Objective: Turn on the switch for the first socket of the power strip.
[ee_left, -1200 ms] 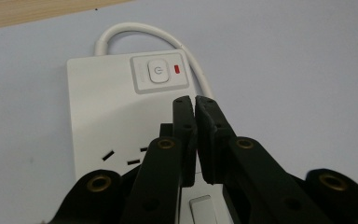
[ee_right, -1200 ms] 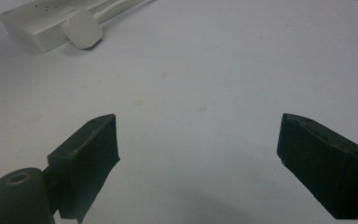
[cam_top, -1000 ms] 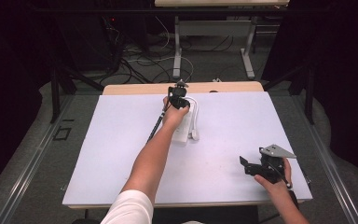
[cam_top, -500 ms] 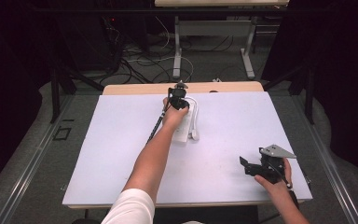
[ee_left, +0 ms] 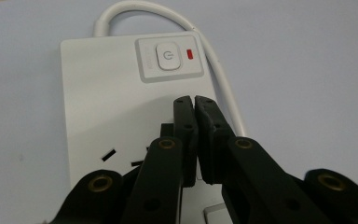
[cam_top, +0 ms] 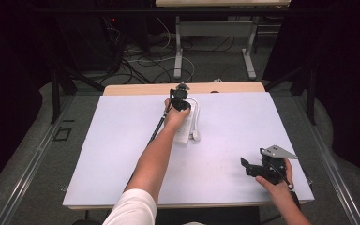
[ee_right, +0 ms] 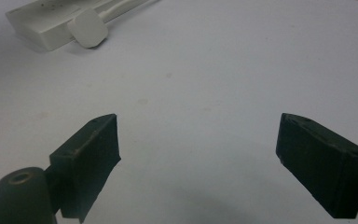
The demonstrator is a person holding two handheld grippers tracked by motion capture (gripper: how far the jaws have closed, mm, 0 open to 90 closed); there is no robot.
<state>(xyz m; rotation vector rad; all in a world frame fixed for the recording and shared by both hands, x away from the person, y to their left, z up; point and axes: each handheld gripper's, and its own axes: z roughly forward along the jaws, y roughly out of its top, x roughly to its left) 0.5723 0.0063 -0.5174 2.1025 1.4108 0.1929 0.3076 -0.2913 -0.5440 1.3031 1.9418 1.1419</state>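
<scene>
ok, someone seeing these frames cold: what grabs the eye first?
Probably the white power strip at the far middle of the table, with the left gripper, jaws shut, poised over its face just below the power button and red indicator. Next, the right gripper resting near the table's front right corner, jaws standing wide apart with nothing between them.

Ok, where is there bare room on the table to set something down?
Bare: the table left of the left forearm, and between the power strip and the right hand. Crowded: at the strip, under the left gripper.
</scene>
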